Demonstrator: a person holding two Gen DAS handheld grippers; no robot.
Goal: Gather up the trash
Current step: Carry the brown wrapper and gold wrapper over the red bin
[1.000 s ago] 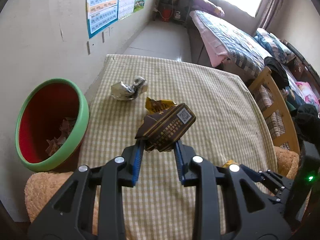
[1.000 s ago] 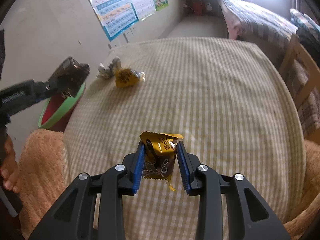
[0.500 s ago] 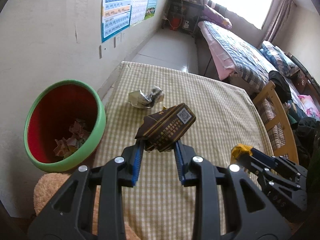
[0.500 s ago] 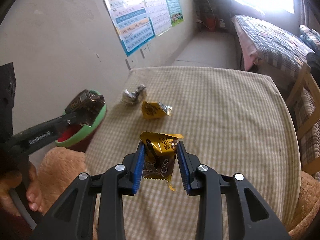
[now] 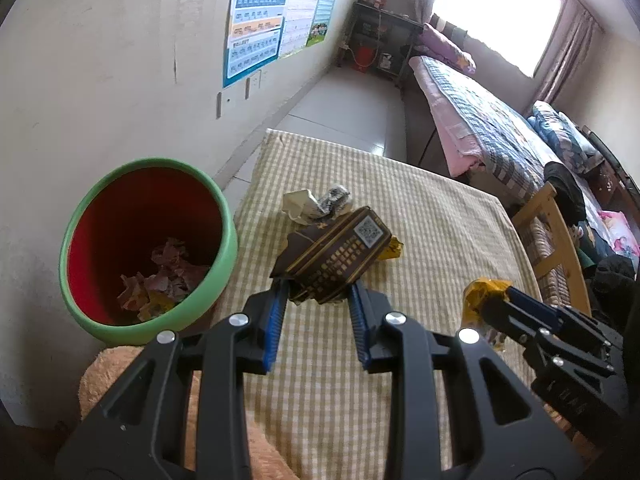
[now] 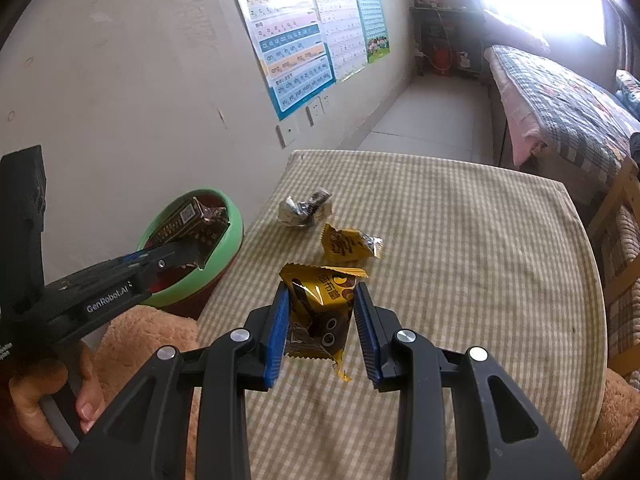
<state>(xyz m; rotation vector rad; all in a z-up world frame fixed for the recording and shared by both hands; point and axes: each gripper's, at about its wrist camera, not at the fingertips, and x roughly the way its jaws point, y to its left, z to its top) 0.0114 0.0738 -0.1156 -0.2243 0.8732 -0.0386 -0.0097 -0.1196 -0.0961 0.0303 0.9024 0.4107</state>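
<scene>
My left gripper (image 5: 318,292) is shut on a dark brown wrapper (image 5: 336,252) with a QR code, held above the checked table (image 5: 440,240) just right of the green bin (image 5: 216,292). Seen from the right wrist, that left gripper (image 6: 192,248) holds the brown wrapper (image 6: 188,224) over the bin's green rim (image 6: 236,232). My right gripper (image 6: 320,300) is shut on a yellow and brown snack wrapper (image 6: 320,300), lifted over the table. A silver crumpled wrapper (image 6: 304,212) and a yellow wrapper (image 6: 348,244) lie on the cloth beyond.
The bin's red inside holds crumpled paper (image 5: 160,280). A wall with posters (image 6: 296,40) runs along the left. A bed (image 5: 480,120) and a wooden chair (image 5: 556,236) stand to the right. A tan fluffy cushion (image 6: 136,336) lies at the table's near edge.
Both grippers have risen and drawn back with their wrappers held. The left gripper has swung toward the bin, and the right gripper has come into the left wrist view.
</scene>
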